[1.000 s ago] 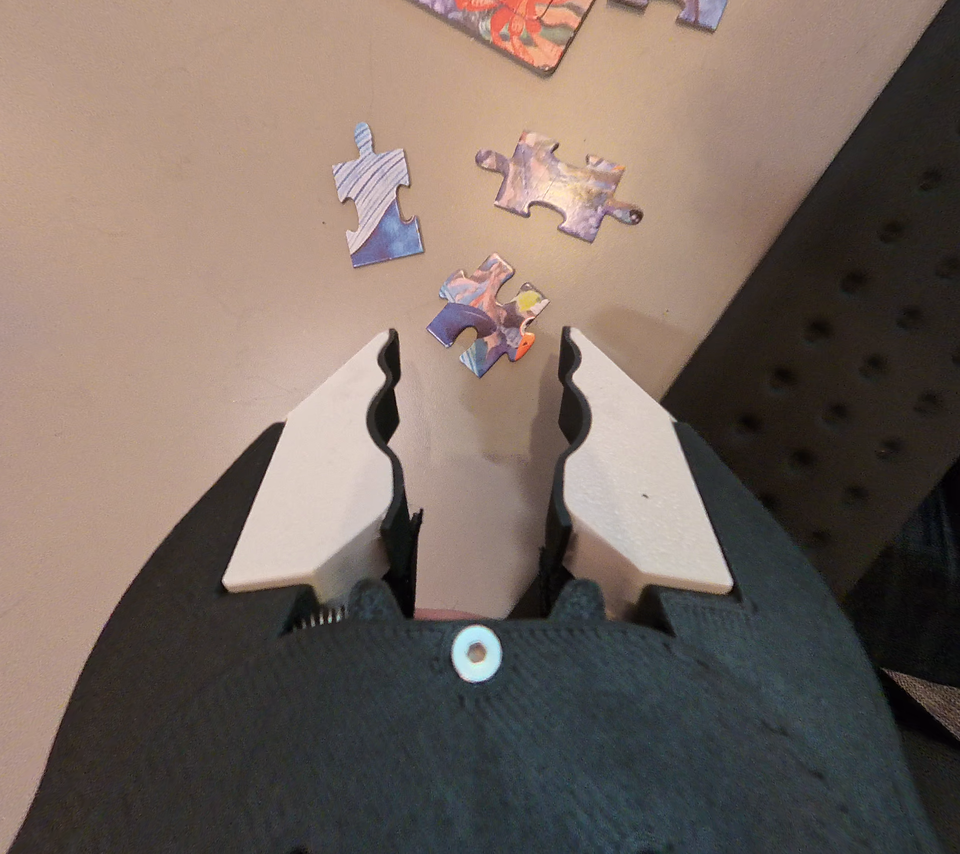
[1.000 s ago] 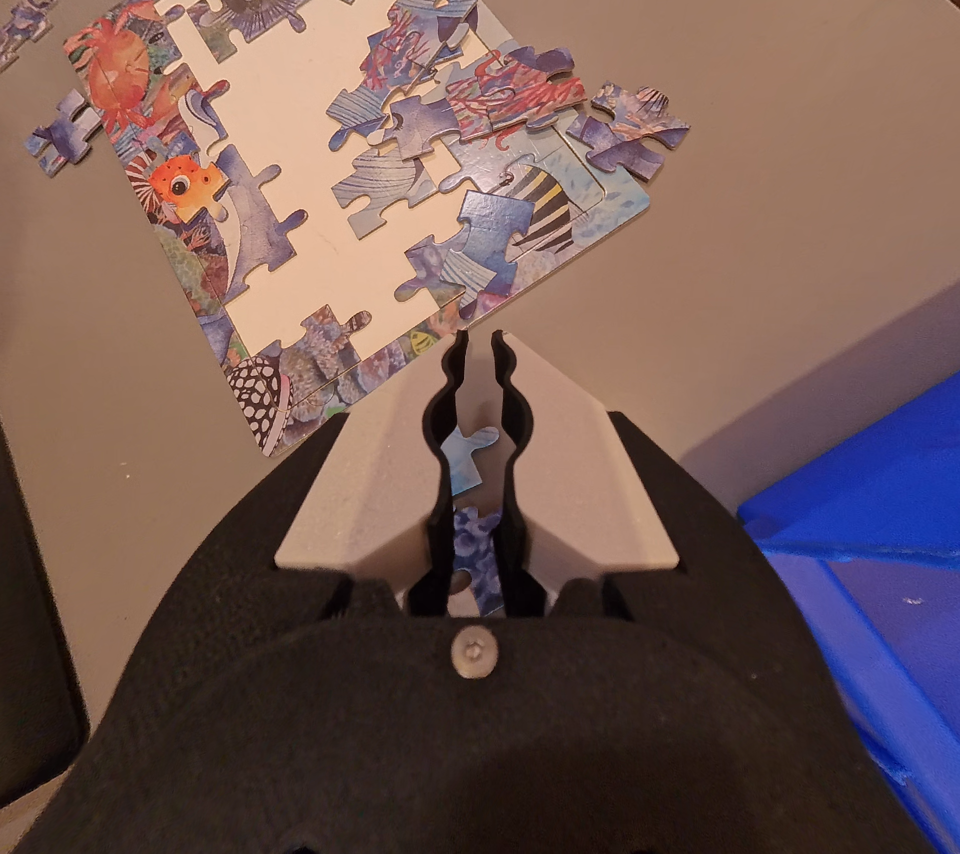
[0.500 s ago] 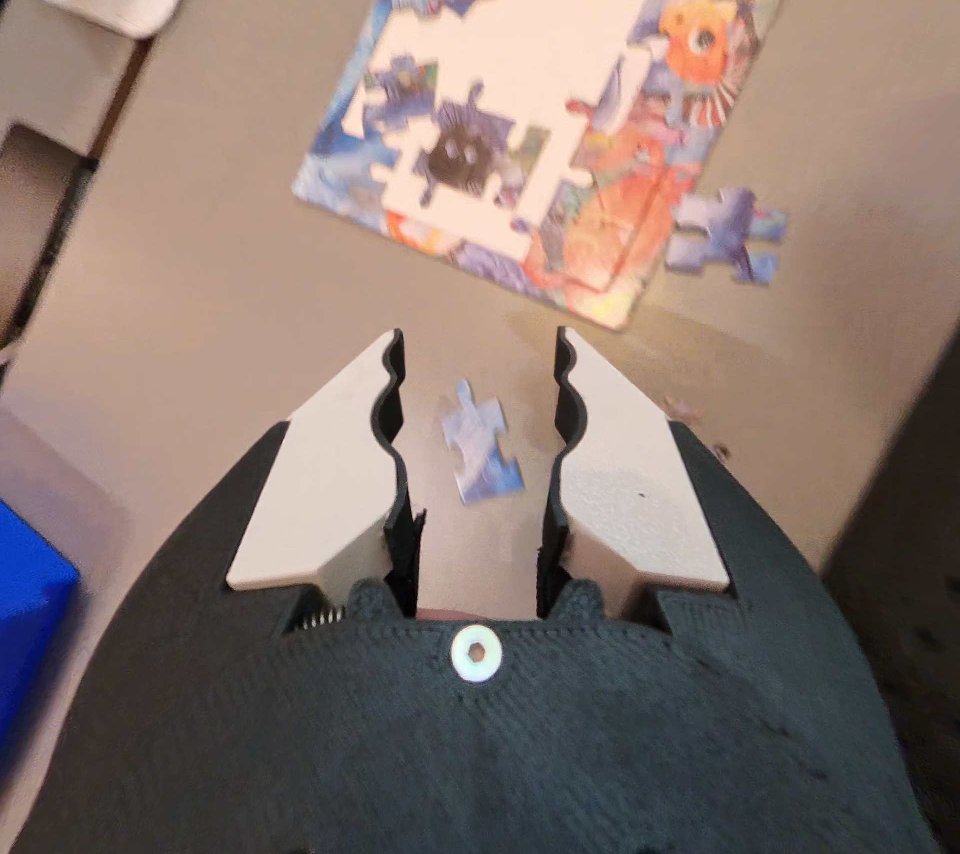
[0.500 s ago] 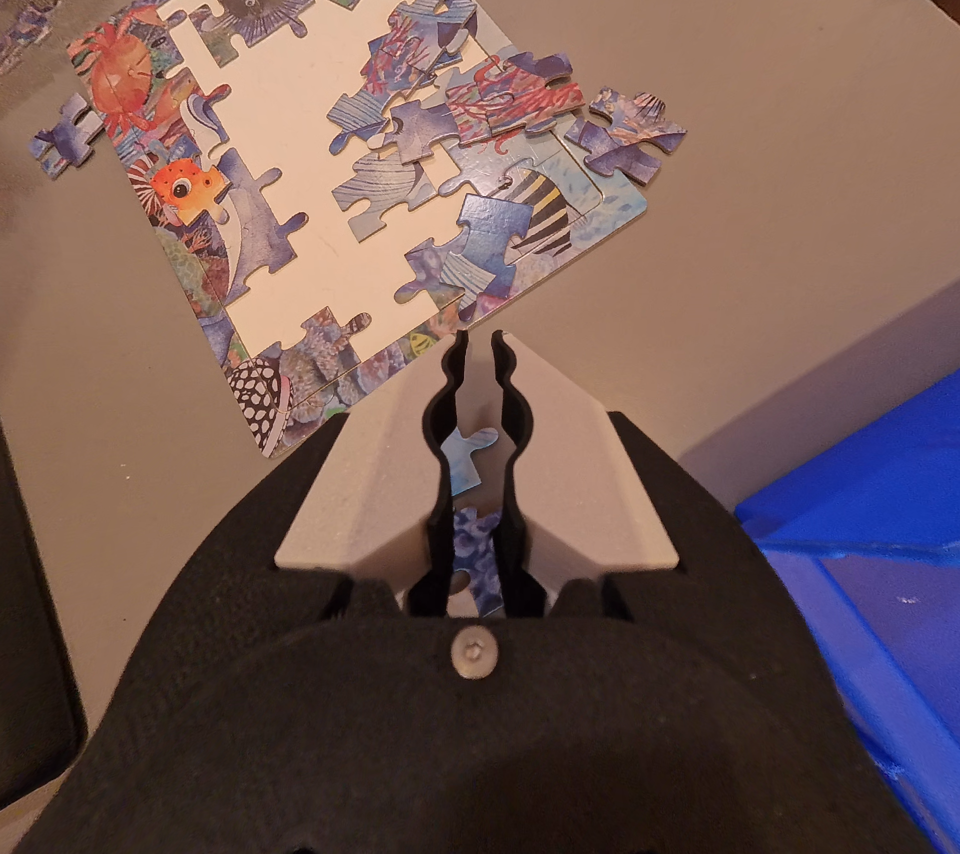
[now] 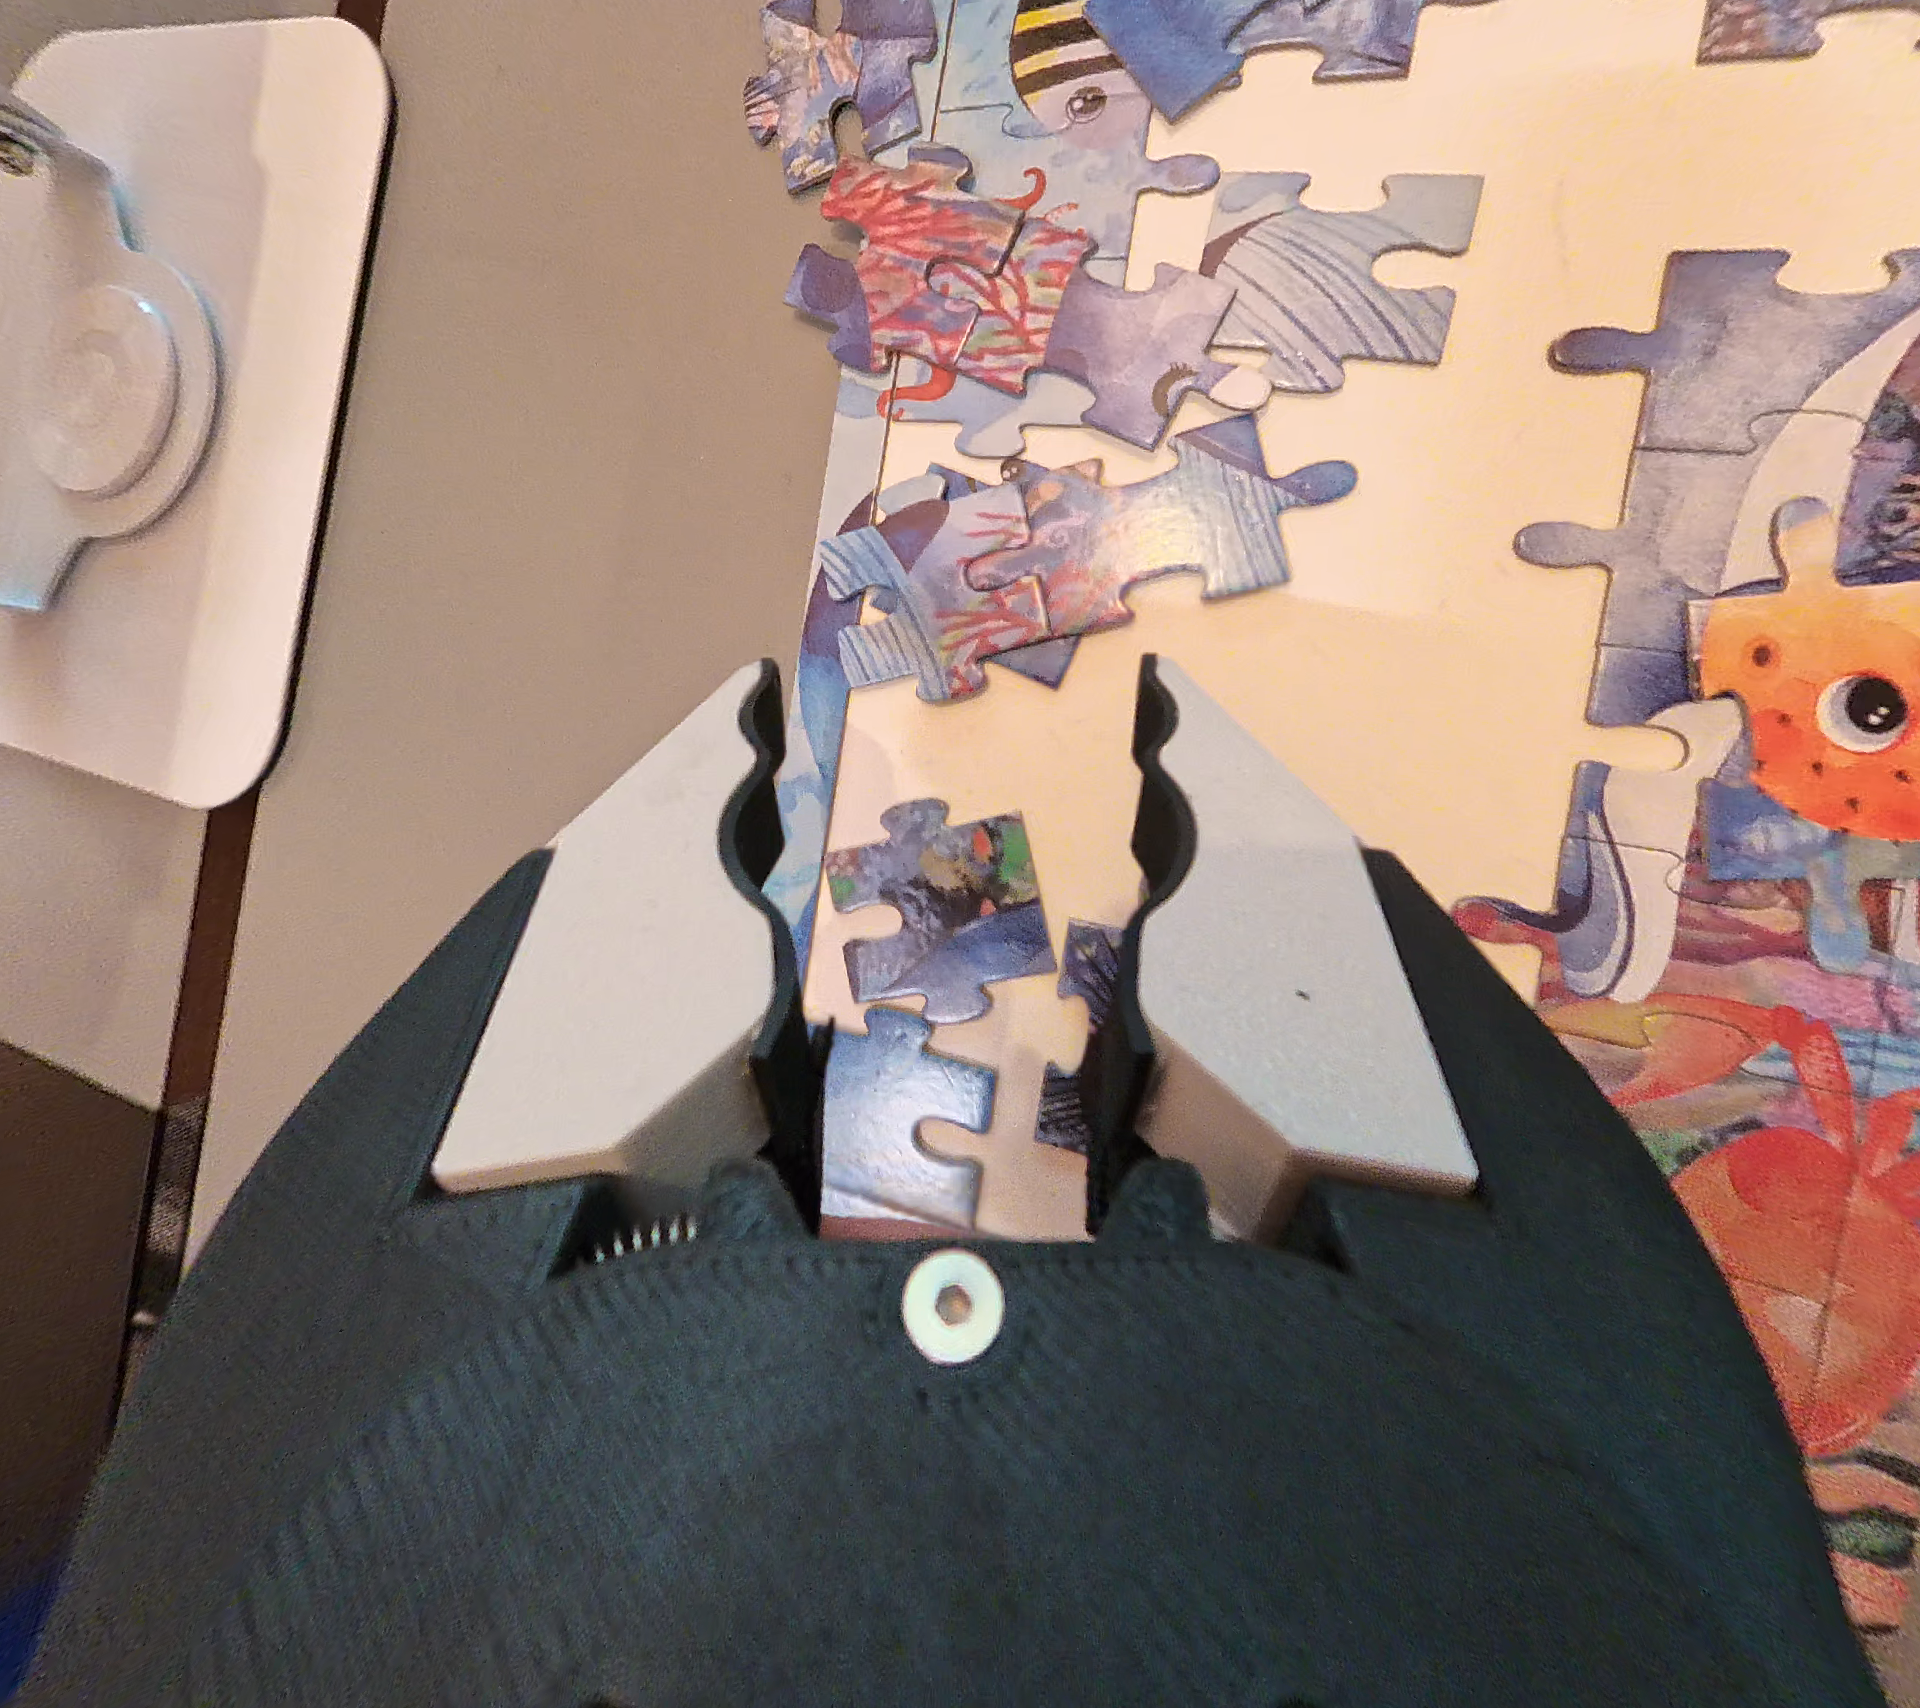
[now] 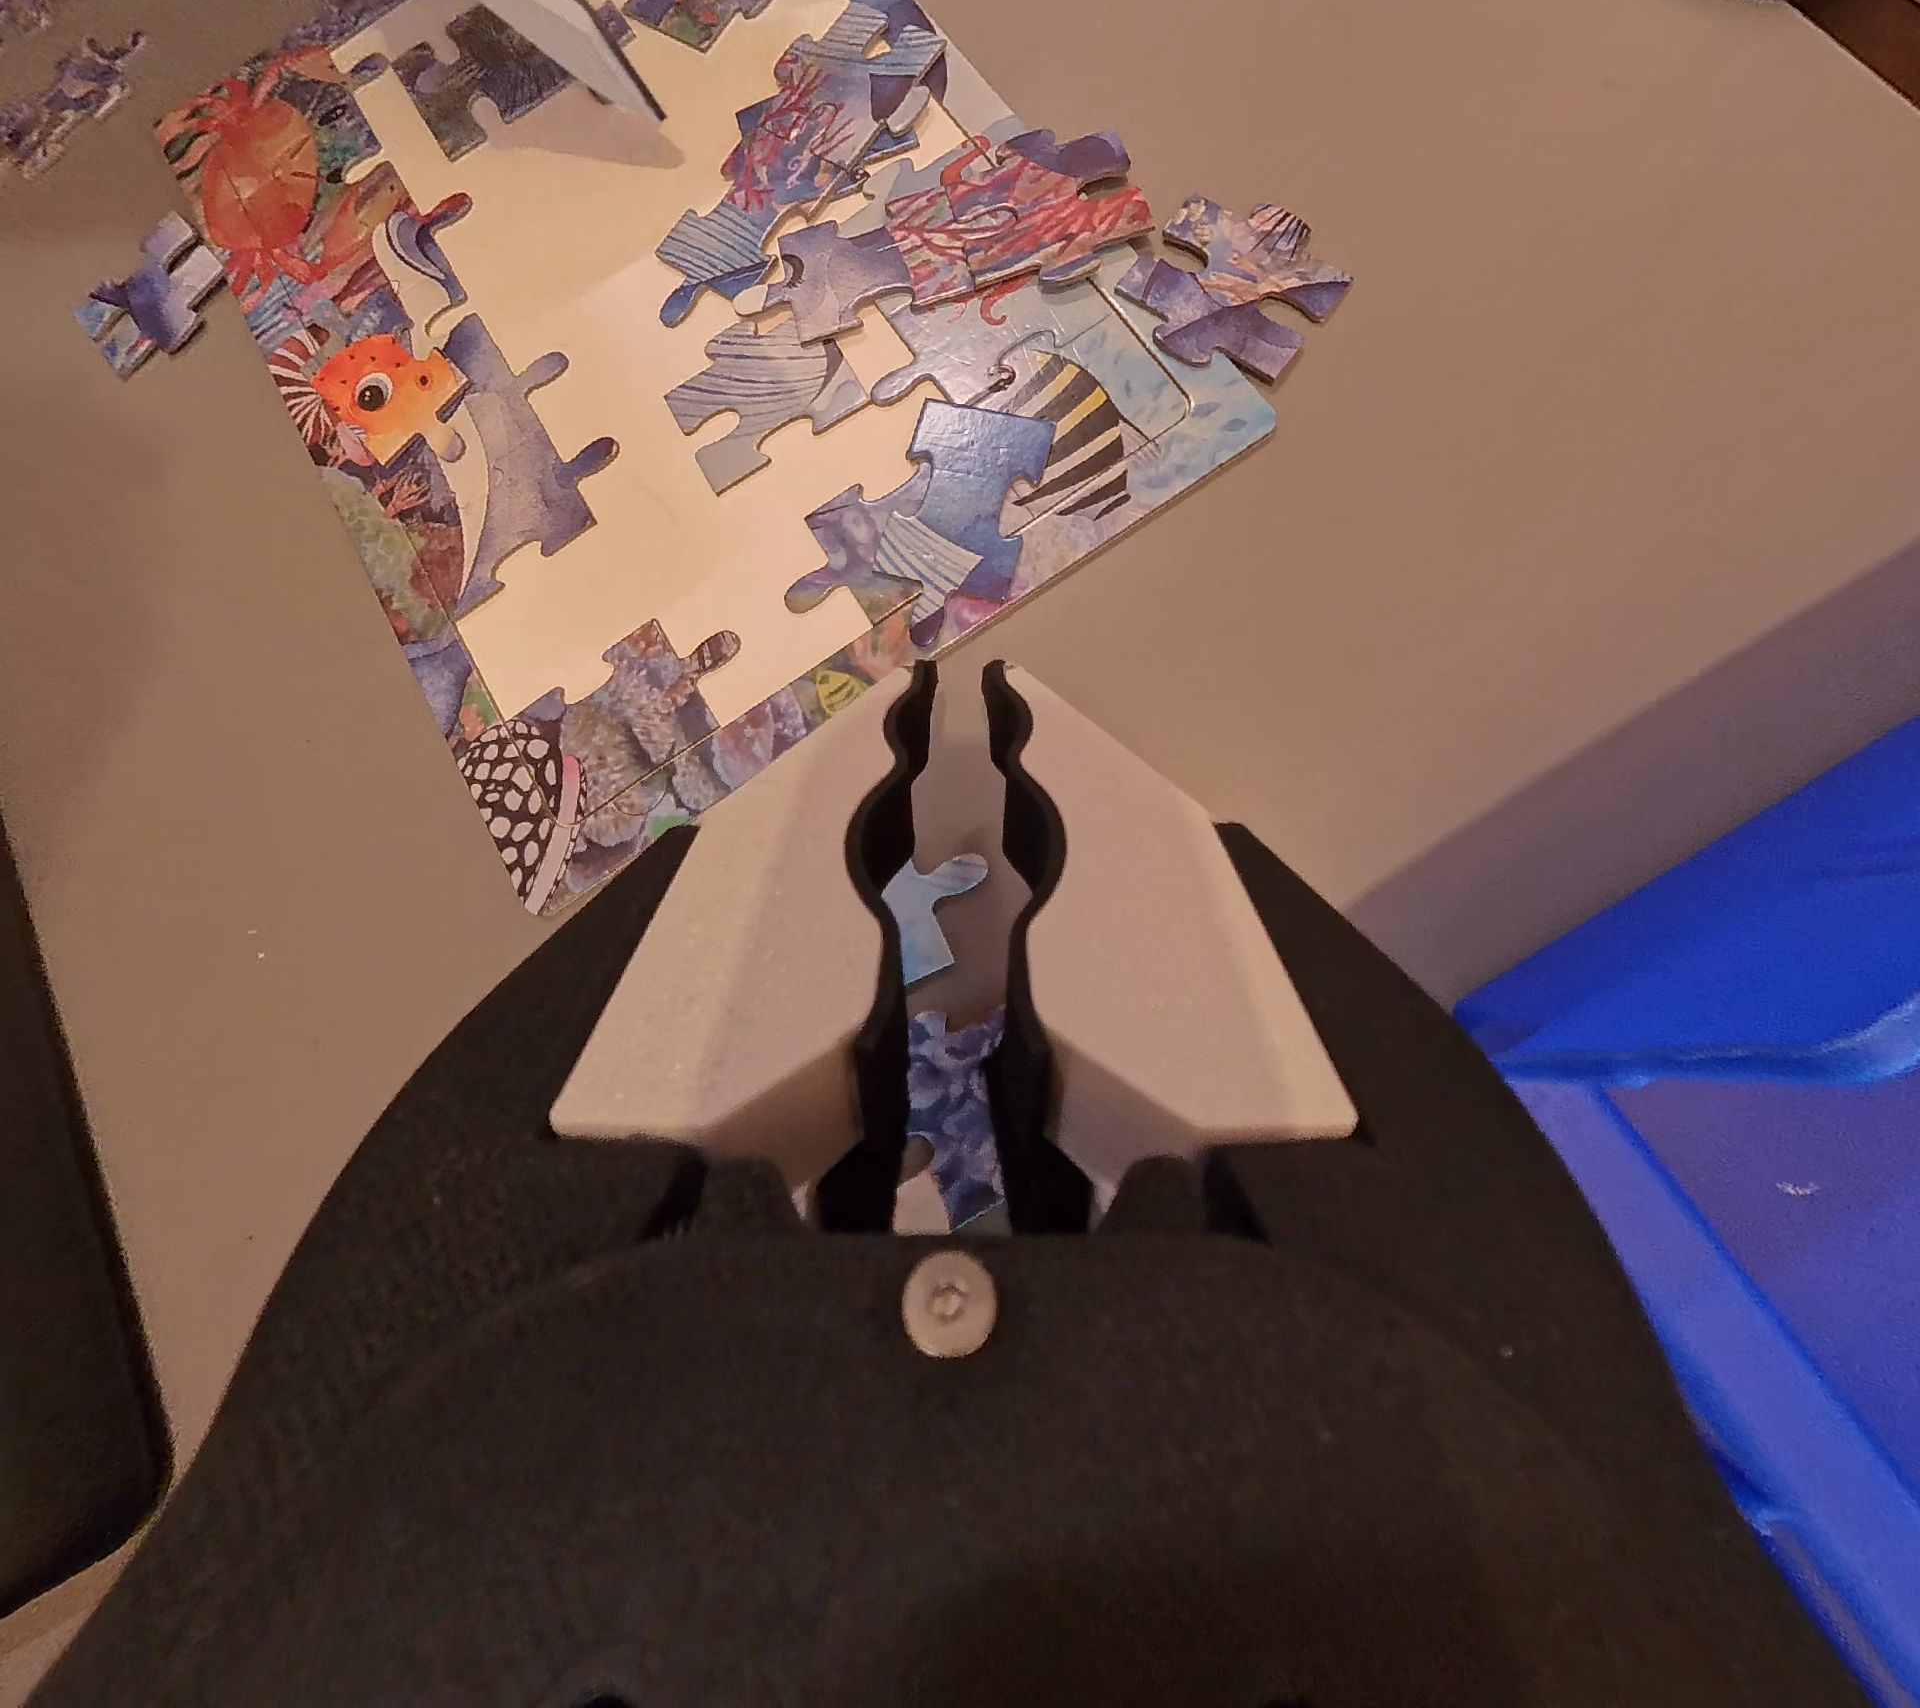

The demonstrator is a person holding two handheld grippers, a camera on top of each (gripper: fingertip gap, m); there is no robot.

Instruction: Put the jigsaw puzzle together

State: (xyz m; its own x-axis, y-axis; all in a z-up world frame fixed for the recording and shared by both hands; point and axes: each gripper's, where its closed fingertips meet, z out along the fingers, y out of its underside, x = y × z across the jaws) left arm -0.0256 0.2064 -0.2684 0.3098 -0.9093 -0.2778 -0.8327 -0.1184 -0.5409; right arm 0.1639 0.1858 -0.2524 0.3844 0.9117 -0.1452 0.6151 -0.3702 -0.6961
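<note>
The table (image 6: 1455,224) carries the puzzle board (image 6: 644,546), and your left gripper (image 5: 956,702) has swung off the loose pieces at the table edge and now hangs over the board's pale, unfilled middle. Its fingers (image 5: 665,879) stand wide apart and hold nothing. In my judgement that means the left side is coming in to shift or seat something on the board, not to fetch a new piece.

The board is far from done: the frame and the orange fish (image 6: 379,391) are set, but several pieces lie loose and overlapping on it, among them the red coral piece (image 5: 935,276). One green-patched piece (image 5: 945,910) lies between your left fingers.

Your right gripper (image 6: 958,682) has not moved, parked near the board's lower edge beside the blue bin (image 6: 1714,1035). Its fingers are nearly together; pieces (image 6: 940,920) show in the gap, but I cannot tell whether they are gripped.

No legible brand or writing.
</note>
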